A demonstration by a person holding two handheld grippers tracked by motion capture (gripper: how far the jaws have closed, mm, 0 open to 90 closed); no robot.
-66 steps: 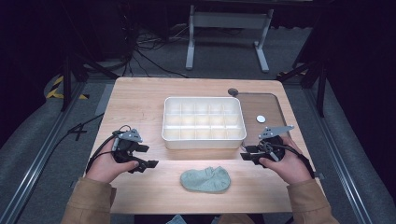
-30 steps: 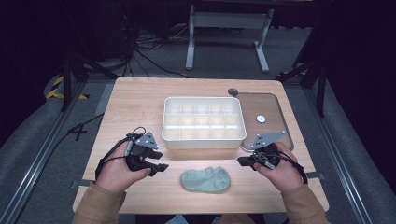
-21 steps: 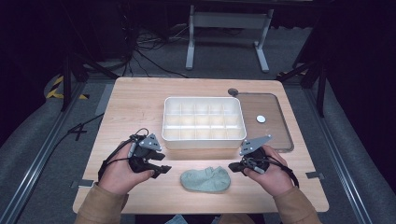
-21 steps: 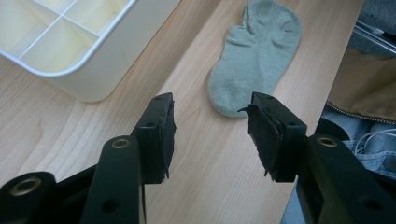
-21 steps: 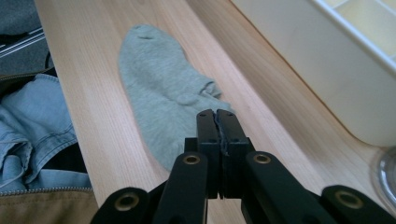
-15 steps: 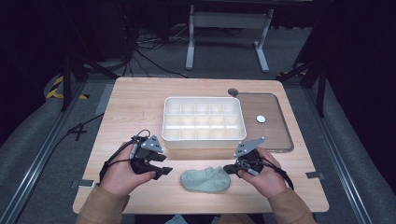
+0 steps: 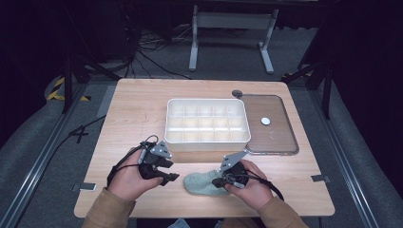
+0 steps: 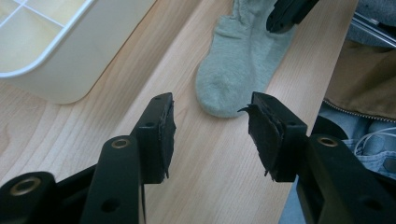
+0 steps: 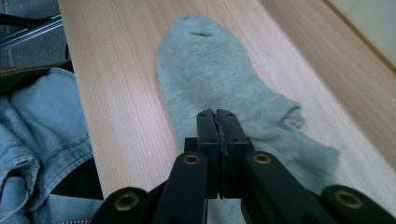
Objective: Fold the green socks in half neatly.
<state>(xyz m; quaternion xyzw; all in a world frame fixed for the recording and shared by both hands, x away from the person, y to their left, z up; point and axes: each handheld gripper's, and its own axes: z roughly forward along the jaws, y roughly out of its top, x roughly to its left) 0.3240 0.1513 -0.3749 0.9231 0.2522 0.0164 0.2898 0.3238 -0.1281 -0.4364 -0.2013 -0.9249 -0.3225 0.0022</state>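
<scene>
A pale grey-green sock [image 7: 202, 183] lies flat near the table's front edge, between my two hands. My left gripper [image 7: 170, 171] hovers just left of it, jaws open with nothing between them; in the left gripper view the sock's toe [image 8: 243, 51] lies just beyond the gripper's [image 8: 212, 105] fingertips. My right gripper [image 7: 216, 182] is shut, its tips low over the right end of the sock. In the right gripper view the closed jaws of the gripper [image 9: 216, 114] point along the sock [image 9: 205, 70], with no fabric visibly between them. The right gripper's tip [image 8: 289, 11] also appears in the left gripper view.
A white compartment box [image 7: 206, 100] stands mid-table behind the sock. A clear lid [image 7: 280, 142] with a small white disc [image 7: 265, 121] lies to its right. The person's denim-clad lap [image 9: 42, 140] sits past the table's front edge [image 7: 204, 214].
My right hand has moved left and down from the table's right side onto the sock's right end, jaws staying shut. My left hand has shifted in toward the sock and holds there.
</scene>
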